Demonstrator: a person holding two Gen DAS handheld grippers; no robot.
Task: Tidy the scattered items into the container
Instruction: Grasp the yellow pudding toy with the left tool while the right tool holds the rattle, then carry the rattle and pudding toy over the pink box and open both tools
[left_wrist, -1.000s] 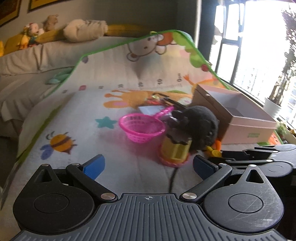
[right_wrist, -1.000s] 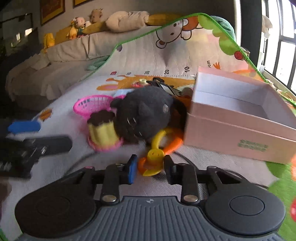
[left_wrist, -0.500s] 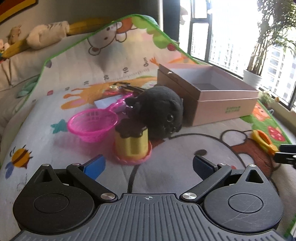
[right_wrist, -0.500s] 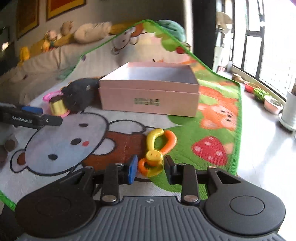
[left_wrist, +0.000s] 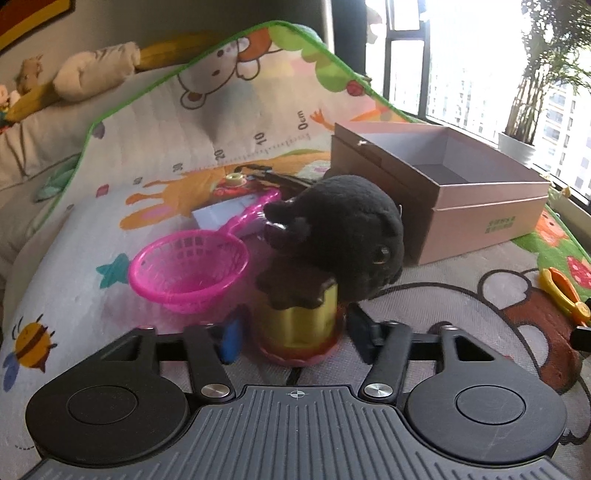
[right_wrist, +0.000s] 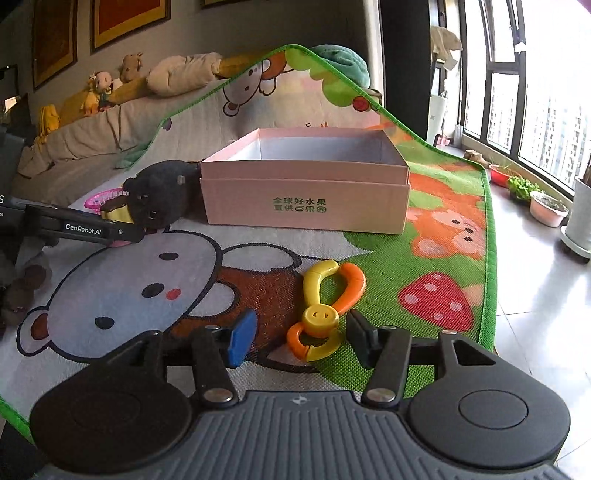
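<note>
Left claw (left_wrist: 291, 332), open a second ago, has closed on the yellow cup (left_wrist: 297, 321) beside the box (right_wrist: 306, 192). Right claw (right_wrist: 299, 332) is opening, releasing the tongs (right_wrist: 325, 306) onto the mat (right_wrist: 110, 280).

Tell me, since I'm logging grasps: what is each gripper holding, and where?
Left gripper grips the yellow brown-topped toy pudding by its lower sides. Right gripper, jaws opening around yellow-orange plastic tongs, holds nothing.

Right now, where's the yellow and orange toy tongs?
In the right wrist view, the toy tongs lie on the play mat between the opening right gripper fingers, in front of the pink box.
</note>
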